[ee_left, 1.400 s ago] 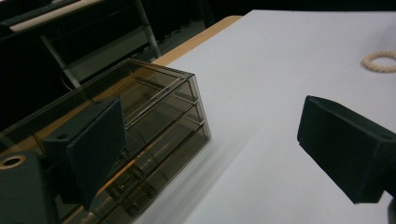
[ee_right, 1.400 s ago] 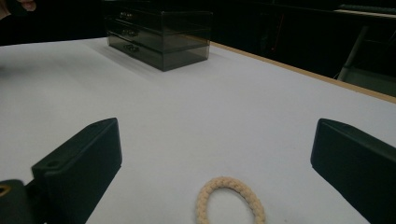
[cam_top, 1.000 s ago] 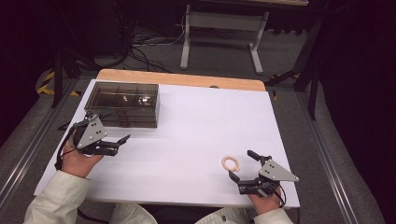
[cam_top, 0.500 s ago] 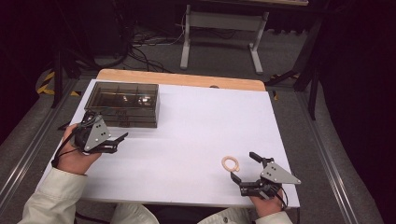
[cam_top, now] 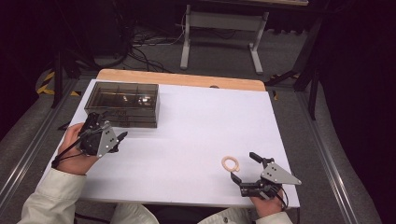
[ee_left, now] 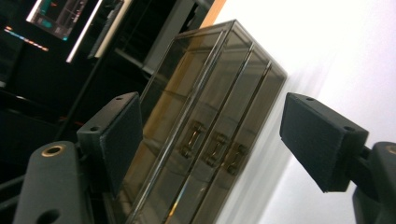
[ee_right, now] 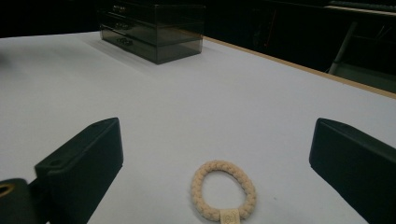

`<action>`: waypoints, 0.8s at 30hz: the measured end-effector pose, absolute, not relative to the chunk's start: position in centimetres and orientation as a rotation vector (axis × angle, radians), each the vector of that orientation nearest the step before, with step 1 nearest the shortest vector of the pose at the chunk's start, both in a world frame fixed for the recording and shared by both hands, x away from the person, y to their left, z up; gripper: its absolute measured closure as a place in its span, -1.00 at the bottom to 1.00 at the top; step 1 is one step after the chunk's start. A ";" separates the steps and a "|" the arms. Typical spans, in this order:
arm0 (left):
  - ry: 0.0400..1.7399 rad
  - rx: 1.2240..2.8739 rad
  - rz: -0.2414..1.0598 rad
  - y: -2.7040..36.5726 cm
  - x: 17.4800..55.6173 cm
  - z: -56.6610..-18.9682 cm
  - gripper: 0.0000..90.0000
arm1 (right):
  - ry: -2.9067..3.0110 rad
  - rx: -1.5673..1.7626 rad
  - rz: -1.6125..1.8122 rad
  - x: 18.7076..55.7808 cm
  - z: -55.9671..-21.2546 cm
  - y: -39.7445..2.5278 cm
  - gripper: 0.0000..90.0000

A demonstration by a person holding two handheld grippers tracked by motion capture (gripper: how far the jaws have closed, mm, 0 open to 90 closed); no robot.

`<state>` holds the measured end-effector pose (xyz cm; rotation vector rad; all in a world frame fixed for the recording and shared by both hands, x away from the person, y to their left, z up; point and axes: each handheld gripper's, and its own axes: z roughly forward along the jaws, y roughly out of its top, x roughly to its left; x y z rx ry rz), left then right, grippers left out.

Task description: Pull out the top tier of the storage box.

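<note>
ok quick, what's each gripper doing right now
left gripper: open, holding nothing, aimed at the drawer box.
right gripper: open, holding nothing, the ring lies between its jaws on the table.

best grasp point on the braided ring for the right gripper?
The braided ring lies flat on the white table, just ahead of the open right gripper. Probably best to come down from above and pinch across one side of the cord, one jaw inside the hole and one outside. Avoid the small tag at its near edge; the plain braid looks like the more even grip.
</note>
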<state>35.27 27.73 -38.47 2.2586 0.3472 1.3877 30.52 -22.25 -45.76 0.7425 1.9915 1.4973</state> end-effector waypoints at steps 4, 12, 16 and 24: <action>0.326 2.281 1.479 27.2 35.2 -39.2 -0.46 | 1.992 0.746 1.497 30.5 -45.8 -22.2 -0.93; 0.305 2.300 1.587 26.7 35.3 -40.1 -0.44 | 1.998 0.738 1.503 30.5 -45.7 -22.1 -0.93; 0.291 2.310 1.625 26.5 35.3 -40.4 -0.41 | 1.998 0.737 1.501 30.5 -45.7 -22.2 -0.93; 0.321 2.313 1.682 26.3 35.5 -40.9 -0.35 | 1.999 0.734 1.500 30.5 -45.8 -22.1 -0.93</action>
